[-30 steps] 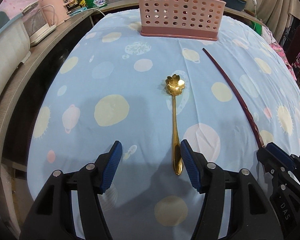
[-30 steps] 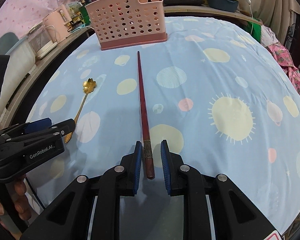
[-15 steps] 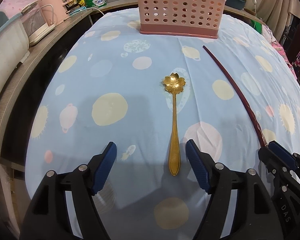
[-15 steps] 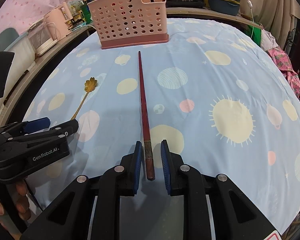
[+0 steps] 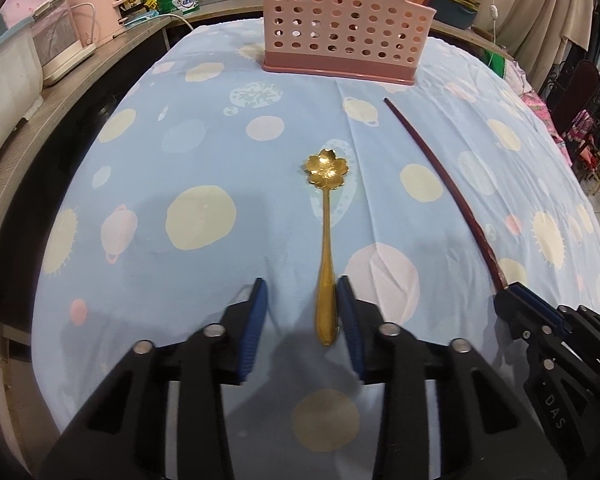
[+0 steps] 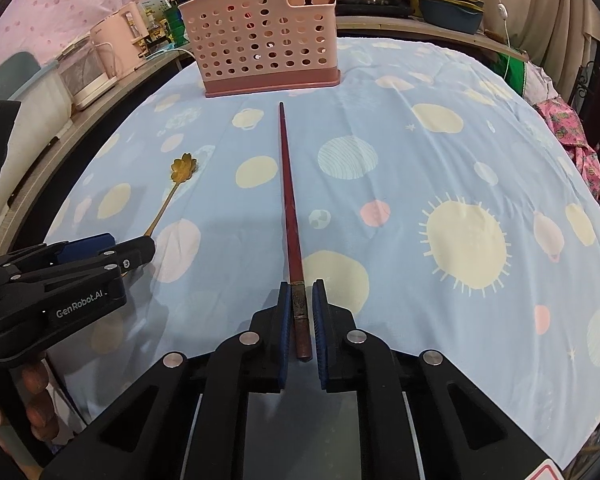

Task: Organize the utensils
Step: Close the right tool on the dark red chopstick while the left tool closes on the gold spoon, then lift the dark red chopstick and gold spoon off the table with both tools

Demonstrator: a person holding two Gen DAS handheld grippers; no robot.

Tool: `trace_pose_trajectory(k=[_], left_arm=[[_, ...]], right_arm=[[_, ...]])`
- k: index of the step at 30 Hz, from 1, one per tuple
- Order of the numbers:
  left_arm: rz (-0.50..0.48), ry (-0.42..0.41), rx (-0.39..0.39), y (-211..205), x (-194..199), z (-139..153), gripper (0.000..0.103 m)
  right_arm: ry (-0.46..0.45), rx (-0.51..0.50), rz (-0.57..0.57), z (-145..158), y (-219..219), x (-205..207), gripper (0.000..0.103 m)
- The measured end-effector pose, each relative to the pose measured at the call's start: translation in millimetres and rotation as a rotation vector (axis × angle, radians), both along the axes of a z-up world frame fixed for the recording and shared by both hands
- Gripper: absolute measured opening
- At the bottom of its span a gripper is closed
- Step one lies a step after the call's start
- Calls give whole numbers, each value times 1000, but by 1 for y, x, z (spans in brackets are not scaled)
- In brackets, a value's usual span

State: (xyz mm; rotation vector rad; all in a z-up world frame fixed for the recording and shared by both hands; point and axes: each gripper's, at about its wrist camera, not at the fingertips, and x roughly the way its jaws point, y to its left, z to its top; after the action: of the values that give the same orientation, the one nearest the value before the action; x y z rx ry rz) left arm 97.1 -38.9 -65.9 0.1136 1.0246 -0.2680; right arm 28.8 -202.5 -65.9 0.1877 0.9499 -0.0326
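We're at pickup. Left gripper (image 5: 302,316) fingers released, straddling spoon (image 5: 325,248) handle on the surface. Right gripper (image 6: 301,320) fingers near-clenched around chopstick (image 6: 290,216), contact unclear. Next: clamp both, carry to basket (image 6: 260,40).

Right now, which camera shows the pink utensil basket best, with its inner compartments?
The right wrist view: the pink utensil basket appears whole, top rim and divider included. In the left wrist view it is nearer, but the frame cuts off its top.
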Motion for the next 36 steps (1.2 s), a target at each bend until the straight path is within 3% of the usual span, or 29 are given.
trace_pose_trajectory(k=[2, 8, 9, 11, 15, 18, 20, 23, 30, 36], left_arm=[[-5, 9, -27, 2, 0, 1, 17], [-12, 33, -98, 7, 1, 3, 16], [-10, 34, -104, 7, 1, 4, 18], [-4, 29, -109, 8, 1, 5, 40], [12, 32, -114, 11, 4, 4, 43], [13, 41, -119, 12, 6, 1, 42], [-1, 43, -117, 11, 4, 1, 23], [-19, 54, -124, 9, 1, 0, 10], [-47, 53, -130, 7, -9, 5, 10], [-45, 12, -166, 12, -16, 29, 10]], right_arm=[[0, 2, 0, 0, 0, -1, 9], [-1, 8, -2, 1, 0, -2, 8], [-1, 11, -2, 1, 0, -2, 8], [-1, 17, -4, 1, -2, -2, 8], [-1, 24, -6, 1, -2, -3, 8], [-2, 26, -6, 1, -3, -3, 8], [-2, 28, -6, 1, -3, -3, 8], [-2, 30, -6, 1, -4, -3, 8], [-4, 38, -3, 3, -5, -5, 8], [-38, 42, 2, 17, -6, -13, 7]])
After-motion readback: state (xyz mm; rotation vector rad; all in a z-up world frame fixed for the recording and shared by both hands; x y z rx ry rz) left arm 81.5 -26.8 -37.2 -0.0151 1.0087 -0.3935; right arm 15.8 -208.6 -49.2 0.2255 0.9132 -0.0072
